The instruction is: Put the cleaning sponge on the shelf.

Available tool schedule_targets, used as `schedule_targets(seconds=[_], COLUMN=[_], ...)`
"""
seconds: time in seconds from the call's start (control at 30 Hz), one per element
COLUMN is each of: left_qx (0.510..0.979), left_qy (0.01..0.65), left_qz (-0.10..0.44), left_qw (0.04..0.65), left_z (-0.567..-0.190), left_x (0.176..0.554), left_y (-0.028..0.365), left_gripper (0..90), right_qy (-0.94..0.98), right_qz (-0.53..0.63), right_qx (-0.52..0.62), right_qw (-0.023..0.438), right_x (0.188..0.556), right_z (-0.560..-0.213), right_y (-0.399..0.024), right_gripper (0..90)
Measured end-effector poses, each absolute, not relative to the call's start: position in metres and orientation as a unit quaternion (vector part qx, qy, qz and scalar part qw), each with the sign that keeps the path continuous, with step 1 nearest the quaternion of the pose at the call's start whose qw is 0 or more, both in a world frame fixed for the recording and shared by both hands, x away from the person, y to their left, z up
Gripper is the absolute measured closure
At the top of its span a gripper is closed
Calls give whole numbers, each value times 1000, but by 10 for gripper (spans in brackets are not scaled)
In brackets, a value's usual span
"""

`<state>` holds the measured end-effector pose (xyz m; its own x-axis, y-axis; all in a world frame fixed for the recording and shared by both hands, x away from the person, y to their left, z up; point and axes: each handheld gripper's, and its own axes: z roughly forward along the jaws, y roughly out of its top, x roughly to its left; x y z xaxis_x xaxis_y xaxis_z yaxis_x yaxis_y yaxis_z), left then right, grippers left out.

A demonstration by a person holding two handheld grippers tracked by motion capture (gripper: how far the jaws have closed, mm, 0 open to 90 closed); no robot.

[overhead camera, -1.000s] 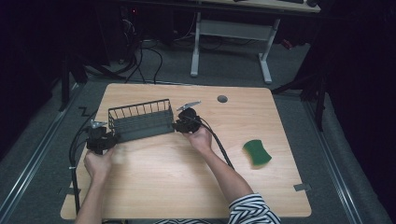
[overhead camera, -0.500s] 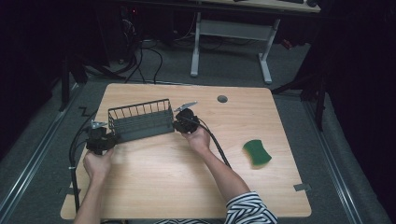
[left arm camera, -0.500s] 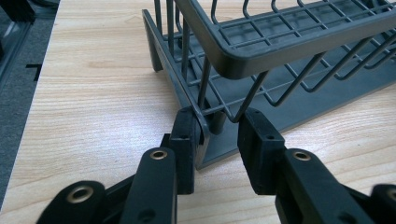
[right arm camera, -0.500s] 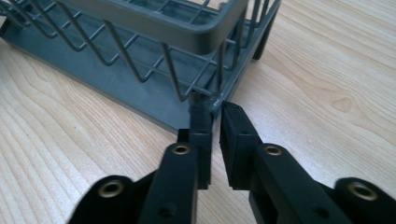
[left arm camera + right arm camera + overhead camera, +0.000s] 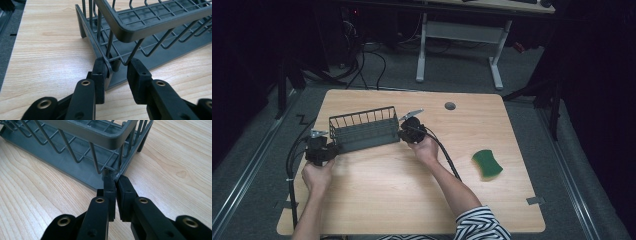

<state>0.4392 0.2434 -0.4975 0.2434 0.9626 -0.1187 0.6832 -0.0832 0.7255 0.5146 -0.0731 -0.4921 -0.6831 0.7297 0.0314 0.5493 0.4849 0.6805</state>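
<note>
The wooden counter (image 5: 377, 200) was broad, pale and smooth-grained, with a small round grommet hole (image 5: 450, 106) toward twelve o'clock. On it, toward ten o'clock from the centre, sat the dark grey wire basket (image 5: 362, 130): thin rods rising from a flat plastic-looking base to a thick rounded rim, a long open box.

The right gripper (image 5: 115, 182) had its jaws pressed nearly together on the thin base edge and a rod at the basket's three o'clock end. The left gripper (image 5: 117, 68) sat at the nine o'clock end with its jaws apart, one pad against the base corner, the other just clear of a slanted rod; nothing was clamped there.

If the basket were lifted or dragged from here, I judged it would pivot on the single right-hand pinch, twist out and drop, since that hold rested on a narrow, hard, slick edge.

A green sponge (image 5: 486, 163), soft and wavy-edged, lay well apart at four o'clock.
</note>
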Motion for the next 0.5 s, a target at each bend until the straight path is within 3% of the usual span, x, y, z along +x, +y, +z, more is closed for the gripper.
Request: schedule_targets(seconds=[0.5], left_qx=[721], left_qy=[561], left_qz=[190], left_qw=[361], left_z=[-496], left_x=[434], left_y=[221], left_gripper=[691], right_qy=[852], right_qz=[336], right_qx=[378], right_qw=[132], right_x=[500], right_z=[-488], right_y=[-101], right_gripper=[866])
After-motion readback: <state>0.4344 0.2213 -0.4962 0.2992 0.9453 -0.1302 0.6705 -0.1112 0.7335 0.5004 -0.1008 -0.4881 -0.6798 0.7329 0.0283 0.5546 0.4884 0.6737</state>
